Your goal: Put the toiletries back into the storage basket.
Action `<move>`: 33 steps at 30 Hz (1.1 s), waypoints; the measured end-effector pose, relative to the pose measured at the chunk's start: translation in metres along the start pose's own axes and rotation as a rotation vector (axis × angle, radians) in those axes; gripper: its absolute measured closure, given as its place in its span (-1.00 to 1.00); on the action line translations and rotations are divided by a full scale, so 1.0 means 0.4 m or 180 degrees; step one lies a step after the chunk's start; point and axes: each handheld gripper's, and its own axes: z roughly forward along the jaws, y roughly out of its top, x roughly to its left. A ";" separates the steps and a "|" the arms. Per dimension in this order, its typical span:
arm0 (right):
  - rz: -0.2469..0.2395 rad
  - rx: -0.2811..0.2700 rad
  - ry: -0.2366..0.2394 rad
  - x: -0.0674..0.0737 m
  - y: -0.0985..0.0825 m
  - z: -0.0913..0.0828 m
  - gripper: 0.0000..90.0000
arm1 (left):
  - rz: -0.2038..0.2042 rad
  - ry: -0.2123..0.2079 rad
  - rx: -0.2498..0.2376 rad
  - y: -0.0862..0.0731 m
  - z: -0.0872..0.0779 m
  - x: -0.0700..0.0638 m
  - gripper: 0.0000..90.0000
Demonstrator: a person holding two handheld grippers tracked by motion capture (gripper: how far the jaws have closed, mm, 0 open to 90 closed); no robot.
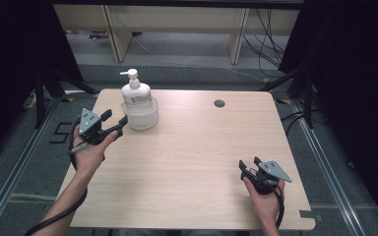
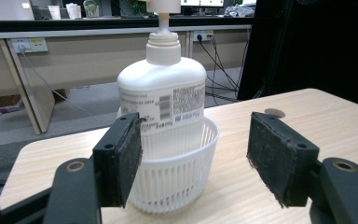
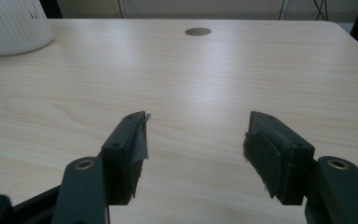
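- Standing upright in a white slotted basket (image 1: 140, 117), a white pump bottle (image 1: 136, 91) occupies the far-left part of the light wooden table (image 1: 192, 162).
- Left gripper (image 1: 117, 123) spread wide, just beside the basket.
- Right gripper (image 1: 249, 166) released over bare wood.
- Desks and cables behind.

Count on light wood counter (image 1: 187, 157): 1 white plastic pump bottle (image 1: 136, 91), 1 white ribbed plastic basket (image 1: 140, 117), 1 round cable hole (image 1: 219, 103). Black two-jaw grippers: 2, left (image 1: 117, 124) & right (image 1: 248, 164).

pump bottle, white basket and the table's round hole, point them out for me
pump bottle (image 2: 161, 95), left gripper view, on its printed label
white basket (image 1: 140, 118), high view, on its ribbed wall
round hole (image 3: 198, 31), right gripper view, on its dark middle
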 end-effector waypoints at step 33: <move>-0.0036 -0.0051 -0.0070 0.001 -0.002 0.007 -0.13 | -0.0035 0.0203 0.0254 -0.268 -0.103 0.005 -0.24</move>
